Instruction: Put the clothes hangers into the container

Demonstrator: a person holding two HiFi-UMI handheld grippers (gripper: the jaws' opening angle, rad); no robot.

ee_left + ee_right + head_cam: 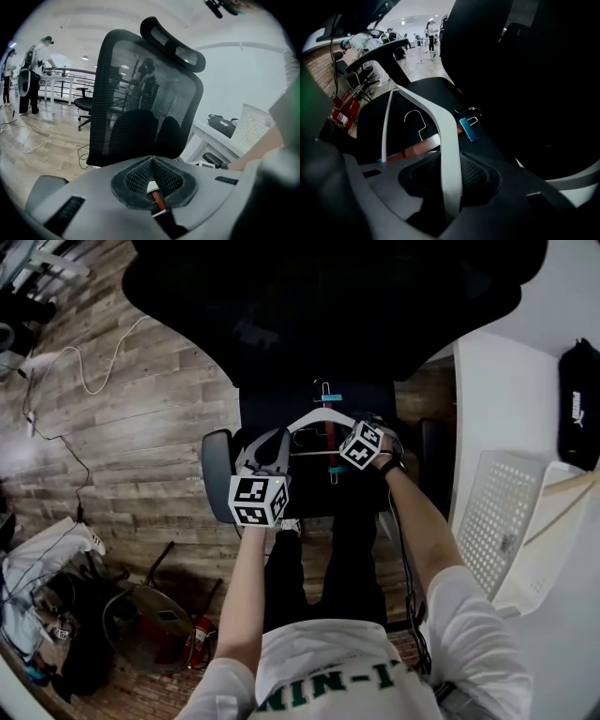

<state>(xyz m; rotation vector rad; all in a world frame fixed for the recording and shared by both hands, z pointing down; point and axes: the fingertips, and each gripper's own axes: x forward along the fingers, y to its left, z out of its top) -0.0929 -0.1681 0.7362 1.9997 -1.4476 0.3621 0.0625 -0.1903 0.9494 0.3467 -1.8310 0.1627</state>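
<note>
Fingers [477, 177] of my right gripper [449, 161] clamp white hanger [444, 124]; left gripper [151, 159] pinched shut, over chair seat [281, 409] between armrests [217, 474]; wood floor [141, 446] beyond.

We wear a white T-shirt [323, 667] with green lettering and black trousers [323, 563]. A black strap [392, 466] circles our right wrist

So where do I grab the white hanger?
Take the white hanger by a sloping arm, from above, jaws across it. It lies on the seat, and that arm is a broad, flat strip with room on both sides. The right gripper is clamped there.
</note>
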